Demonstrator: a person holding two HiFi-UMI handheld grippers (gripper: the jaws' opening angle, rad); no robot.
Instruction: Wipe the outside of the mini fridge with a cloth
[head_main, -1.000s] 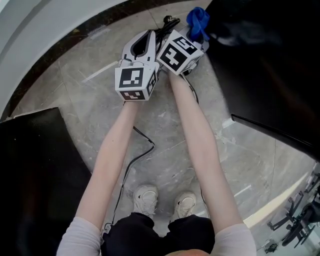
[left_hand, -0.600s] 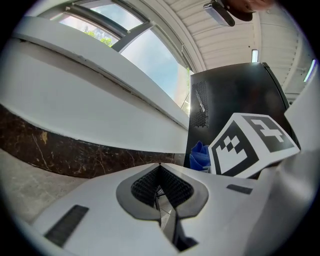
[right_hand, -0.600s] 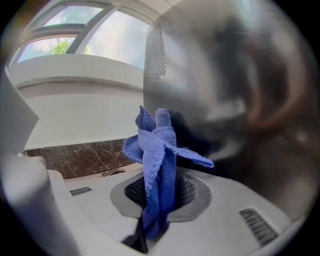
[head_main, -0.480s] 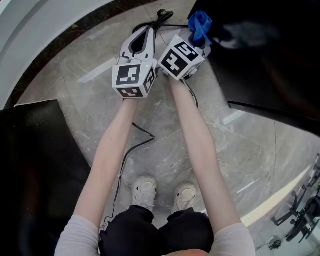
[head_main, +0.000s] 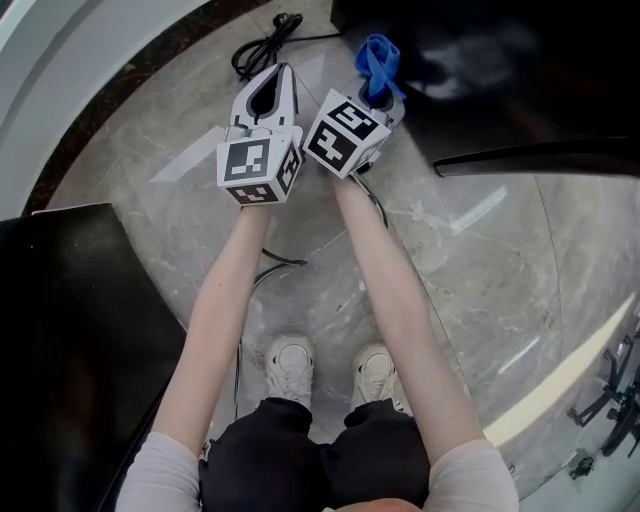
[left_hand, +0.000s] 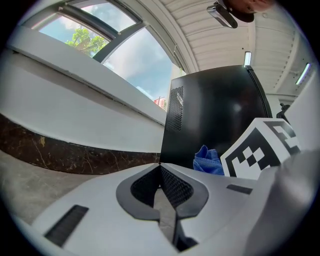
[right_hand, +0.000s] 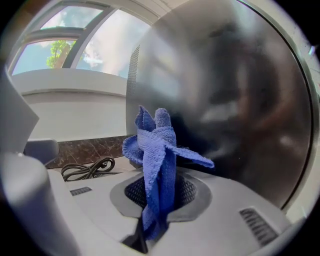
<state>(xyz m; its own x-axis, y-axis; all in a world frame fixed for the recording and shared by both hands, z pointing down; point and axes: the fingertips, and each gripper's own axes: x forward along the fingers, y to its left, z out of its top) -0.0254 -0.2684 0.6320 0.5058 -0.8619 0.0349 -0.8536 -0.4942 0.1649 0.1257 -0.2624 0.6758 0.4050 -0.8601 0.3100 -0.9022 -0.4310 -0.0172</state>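
Carefully now: your right tongs (right_hand: 156, 192) are clamped on a blue cloth (right_hand: 155, 150), but only on a narrow gathered strip of it, with the rest standing up in a loose tuft beyond the tips. The mini fridge (right_hand: 225, 100) stands on the floor (head_main: 200, 190) at the far right, its glossy black wall just beyond that tuft; from the head view I cannot tell whether the cloth is touching it yet. The main risk is the grip. If you drag hard across the wall, friction could pull that thin strip out from between the tongs and the cloth would drop to the floor. Press too far in and the tuft may fold aside, letting the hard tong tips rub the shiny surface and mark it. A bunched cloth would also wipe only a thin stripe, so patches could be missed. Your left tongs (left_hand: 160, 167) are closed with nothing in them, held just left of the right pair, near enough that the marker cubes could knock together on a wide sweep. On the floor at the far side, beyond the left tongs, lies a coiled black power cord (head_main: 262, 45), close to the fridge's left edge, where a low pass could snag it. A thin cable (head_main: 268, 262) trails near your shoes (head_main: 290, 365), and a dark flat-topped block (head_main: 60, 340) crowds your near left.
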